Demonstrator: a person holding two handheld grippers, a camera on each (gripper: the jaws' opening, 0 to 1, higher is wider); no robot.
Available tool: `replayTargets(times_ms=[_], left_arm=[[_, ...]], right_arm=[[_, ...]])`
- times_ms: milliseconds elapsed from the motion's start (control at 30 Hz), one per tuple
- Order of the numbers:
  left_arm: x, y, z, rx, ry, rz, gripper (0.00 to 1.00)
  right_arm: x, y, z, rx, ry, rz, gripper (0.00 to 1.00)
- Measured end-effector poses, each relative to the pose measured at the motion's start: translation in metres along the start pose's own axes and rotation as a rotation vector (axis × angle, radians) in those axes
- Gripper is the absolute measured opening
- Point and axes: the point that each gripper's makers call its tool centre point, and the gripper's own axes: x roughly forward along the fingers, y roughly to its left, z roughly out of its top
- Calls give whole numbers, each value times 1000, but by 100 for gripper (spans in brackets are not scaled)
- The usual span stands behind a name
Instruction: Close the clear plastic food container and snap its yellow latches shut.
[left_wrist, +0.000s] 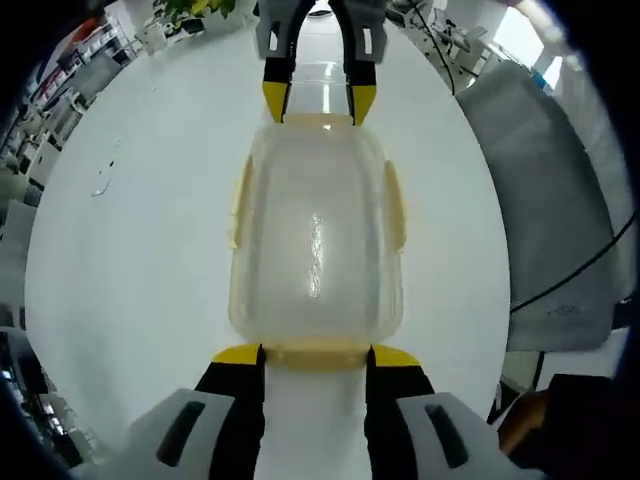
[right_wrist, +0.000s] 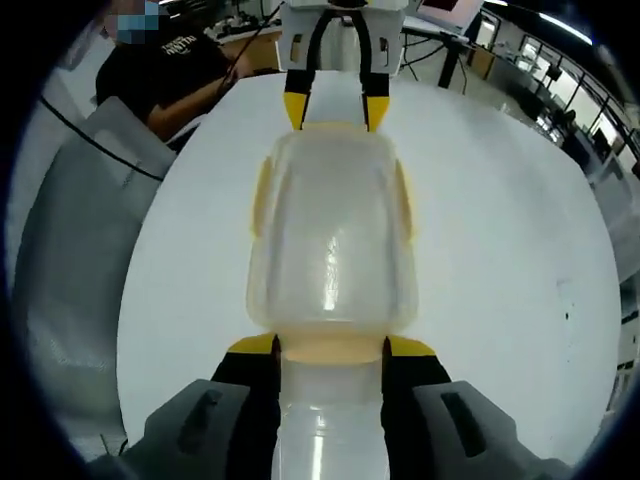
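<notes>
Lid's already down on the clear container (left_wrist: 315, 255) sitting mid white table (left_wrist: 130, 260), and the left gripper (left_wrist: 316, 356) and right gripper (right_wrist: 331, 347) each straddle an end latch with jaws wide, so snapping latches looks unfinished.

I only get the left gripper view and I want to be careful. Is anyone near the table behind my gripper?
Observer: Yes, a person in a black shirt is at the table's edge in the right gripper view.
Operator: Anything lying on the table there?
Observer: A small dark speck on the white table, off to the side of the container.
Operator: What's further back?
Observer: Desks with dark legs beyond the left gripper.
</notes>
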Motion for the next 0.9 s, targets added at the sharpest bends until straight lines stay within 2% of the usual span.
replayTargets(times_ms=[133, 433, 600, 733, 900], left_arm=[[-9, -9, 9, -11, 25, 7, 33], [-33, -17, 39, -16, -17, 47, 33], [-36, -14, 53, -9, -5, 68, 33], [-37, -13, 74, 2, -30, 78, 33], [-23, -13, 106, 23, -33, 66, 33]], right_arm=[[-13, 7, 1, -18, -17, 2, 35], [-48, 12, -7, -48, -37, -28, 35], [-65, 11, -13, -55, -43, -51, 35], [-77, 10, -29, -49, -39, -61, 35], [-91, 14, -59, -33, -13, -69, 35]])
